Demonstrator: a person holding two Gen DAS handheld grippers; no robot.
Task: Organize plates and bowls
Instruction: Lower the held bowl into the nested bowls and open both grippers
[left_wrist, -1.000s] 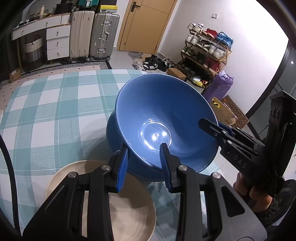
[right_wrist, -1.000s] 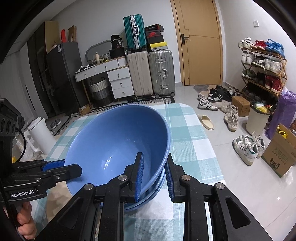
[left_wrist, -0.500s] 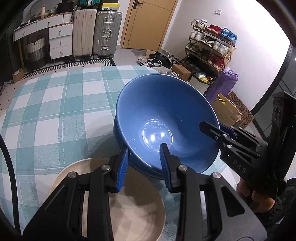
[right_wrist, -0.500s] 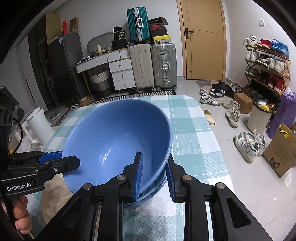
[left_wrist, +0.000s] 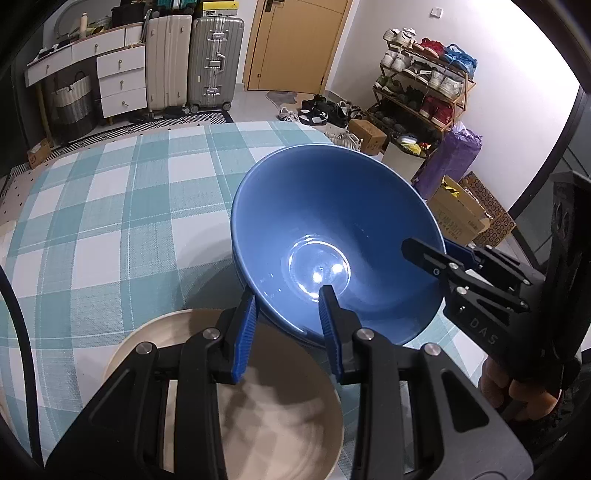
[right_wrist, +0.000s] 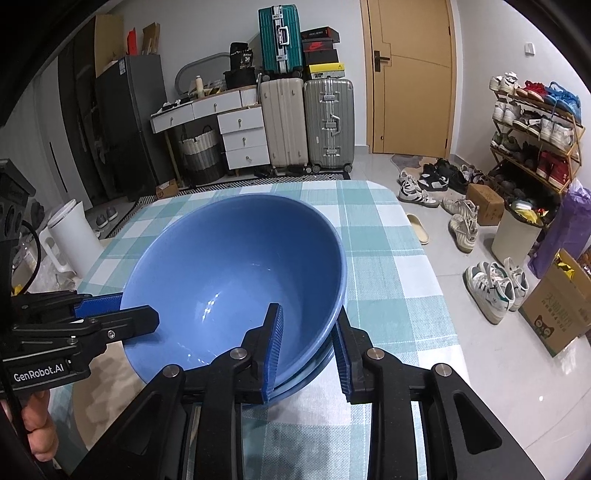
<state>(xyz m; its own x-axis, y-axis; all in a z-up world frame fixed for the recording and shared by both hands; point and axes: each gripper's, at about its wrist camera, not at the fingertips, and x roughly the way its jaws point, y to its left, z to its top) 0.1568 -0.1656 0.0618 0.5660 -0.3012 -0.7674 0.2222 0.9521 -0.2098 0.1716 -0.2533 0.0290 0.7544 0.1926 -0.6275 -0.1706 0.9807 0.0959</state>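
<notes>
A blue bowl rests nested in a second blue bowl on the checked tablecloth. My left gripper straddles the upper bowl's near rim with its jaws apart, one finger inside and one outside. My right gripper straddles the opposite rim the same way, jaws apart; it also shows at the right of the left wrist view. A beige plate lies under my left gripper, just in front of the bowls.
The table has a teal and white checked cloth; its right edge drops to a floor with shoes and boxes. A white jug stands past the left edge. Suitcases and drawers stand at the back.
The tilted upper bowl came down and settled into the lower bowl. Both grippers' jaws have widened around its rim, and both moved slightly back toward me.
</notes>
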